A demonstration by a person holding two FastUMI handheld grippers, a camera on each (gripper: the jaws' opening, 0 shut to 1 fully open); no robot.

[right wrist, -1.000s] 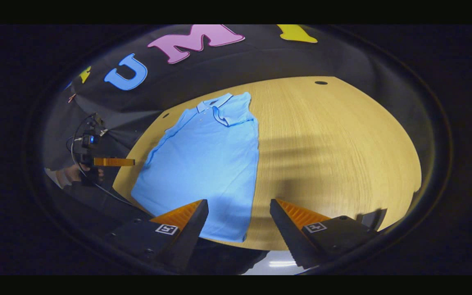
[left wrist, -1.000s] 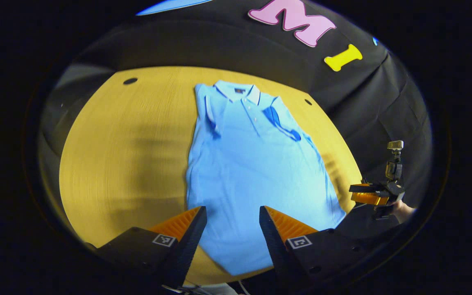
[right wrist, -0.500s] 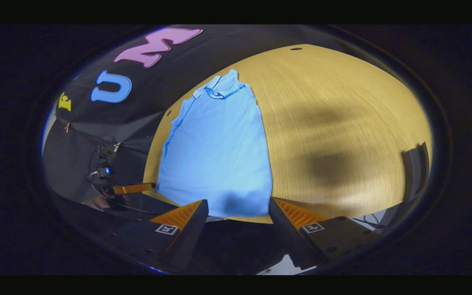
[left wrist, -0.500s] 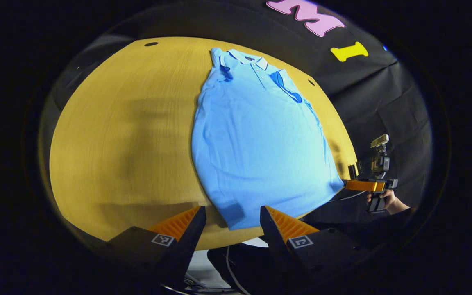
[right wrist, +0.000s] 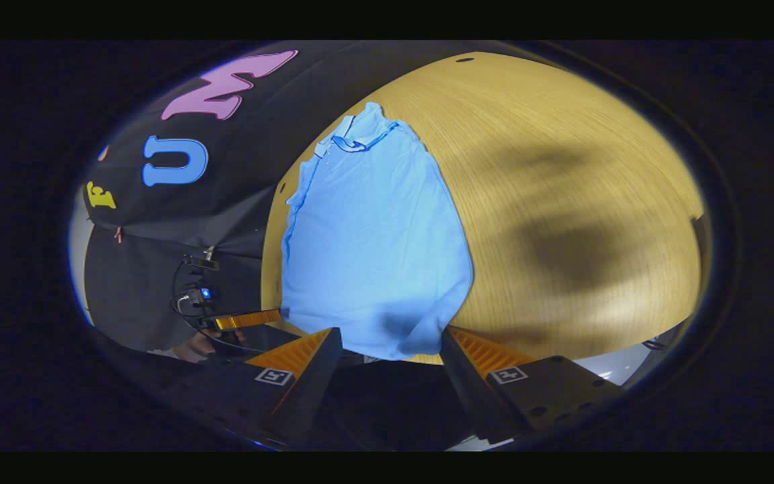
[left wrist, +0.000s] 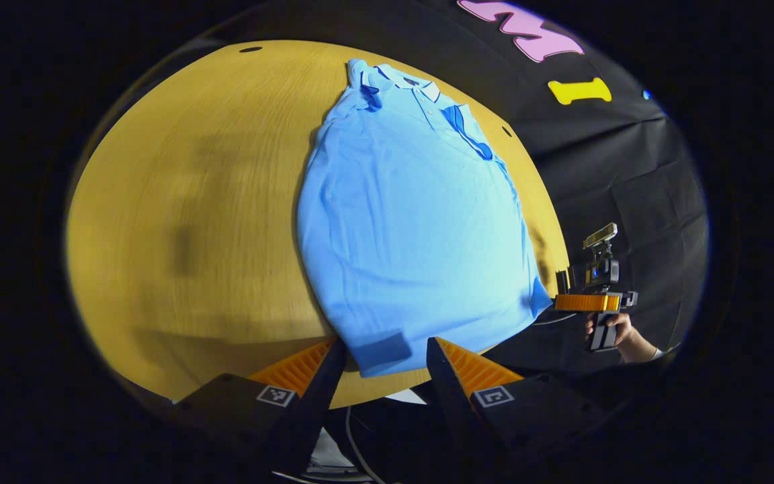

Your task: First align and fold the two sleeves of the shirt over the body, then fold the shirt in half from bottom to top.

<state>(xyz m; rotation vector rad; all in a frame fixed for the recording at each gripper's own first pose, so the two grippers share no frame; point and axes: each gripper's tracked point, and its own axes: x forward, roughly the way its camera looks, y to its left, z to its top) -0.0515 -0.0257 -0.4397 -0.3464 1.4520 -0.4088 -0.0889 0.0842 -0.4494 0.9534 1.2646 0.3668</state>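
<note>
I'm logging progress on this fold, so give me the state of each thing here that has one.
shirt: flat on the table, sleeves folded over the body, bottom half not yet folded up.
left gripper: open, at the hem's corner.
right gripper: open, at the hem's other corner.

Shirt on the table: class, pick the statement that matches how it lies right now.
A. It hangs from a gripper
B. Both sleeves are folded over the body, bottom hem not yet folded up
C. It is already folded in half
B: the shirt lies flat at full length on the table, sleeves folded in near the collar.
</note>
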